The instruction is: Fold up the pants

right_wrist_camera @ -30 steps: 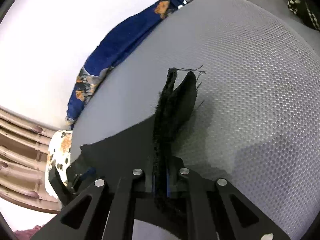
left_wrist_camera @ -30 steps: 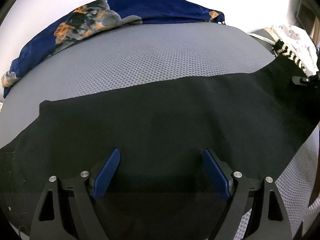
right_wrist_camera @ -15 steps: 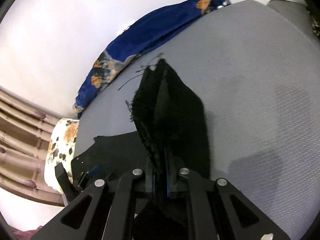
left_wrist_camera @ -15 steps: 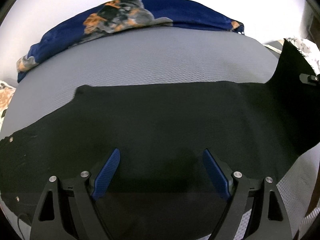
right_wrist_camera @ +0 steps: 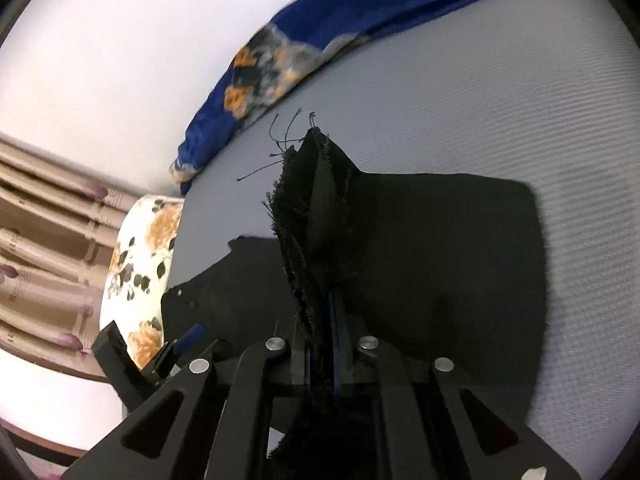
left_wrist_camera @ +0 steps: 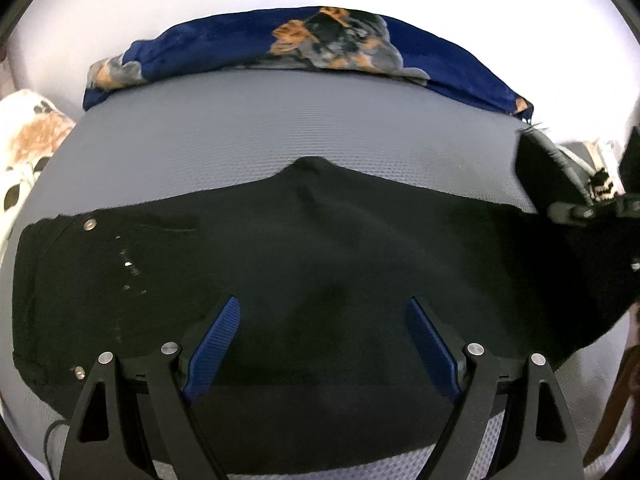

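Your right gripper point(right_wrist_camera: 320, 360) is clamped on the frayed hem end of the black pants point(left_wrist_camera: 320, 272), which lie across the grey mesh mattress point(left_wrist_camera: 280, 120) directly under and ahead of your spread, empty left gripper point(left_wrist_camera: 322, 332). With only that thin bunch pinched, a sharp pull could slide the hem out. Nothing pins the waistband off to your left gripper's left, so the whole garment may drag and skew the fold.

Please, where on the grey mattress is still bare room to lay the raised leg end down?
Bare grey mattress lies between the black pants and the blue blanket, and right of the pants' edge in the right wrist view. The near side is crowded: pants under the open left tool; the right tool grips the frayed hem.
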The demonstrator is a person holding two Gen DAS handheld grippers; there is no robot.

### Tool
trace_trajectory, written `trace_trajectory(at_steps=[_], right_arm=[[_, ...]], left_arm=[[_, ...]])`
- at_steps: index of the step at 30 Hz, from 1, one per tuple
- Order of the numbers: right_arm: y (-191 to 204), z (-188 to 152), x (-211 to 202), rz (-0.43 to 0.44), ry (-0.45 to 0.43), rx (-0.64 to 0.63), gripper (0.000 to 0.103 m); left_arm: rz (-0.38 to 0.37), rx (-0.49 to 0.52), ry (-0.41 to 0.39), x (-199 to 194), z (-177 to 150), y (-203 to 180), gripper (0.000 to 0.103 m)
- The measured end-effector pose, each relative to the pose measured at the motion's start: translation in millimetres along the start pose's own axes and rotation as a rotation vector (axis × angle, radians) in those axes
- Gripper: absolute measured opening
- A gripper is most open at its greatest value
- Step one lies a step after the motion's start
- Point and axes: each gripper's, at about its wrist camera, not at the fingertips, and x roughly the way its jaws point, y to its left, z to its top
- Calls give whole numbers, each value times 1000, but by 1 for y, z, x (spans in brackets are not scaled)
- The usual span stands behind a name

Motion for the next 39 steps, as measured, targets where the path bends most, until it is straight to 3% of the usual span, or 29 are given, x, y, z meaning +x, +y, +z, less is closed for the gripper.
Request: trace_trajectory(at_steps=[11,13,15,20,24,26,30,33,39], right_arm=[[57,-36,99,-17,160,-127,8],[67,-42,112,-64,170,-172,12],[71,-45,118,-68,176,-188,27],[80,-45,109,-28,155,-172,39],[80,-45,79,-36,69,-176,47],[73,-46,67,-45,44,-160,47],[55,-52,52,-71,15,-110,47],[39,-56,46,-61,4,-57,47],[23,-61,44,-39,-3,-6,47]], left_arm=[[-60,-23,-24,-23,0,30,85],[-79,-24,-24,-23,-1,32,85],[-112,-36,-20,-23,-2,34,85],[-204,-65,7,-20,-2,36,85],[-309,-110,69,-10,1,35,82],[-373,-160,128,0,2,35,79],[-452,-250,236,21,2,37,61],[-476,-274,280,30,2,38,59],[-480,-255,294,40,6,31,59]])
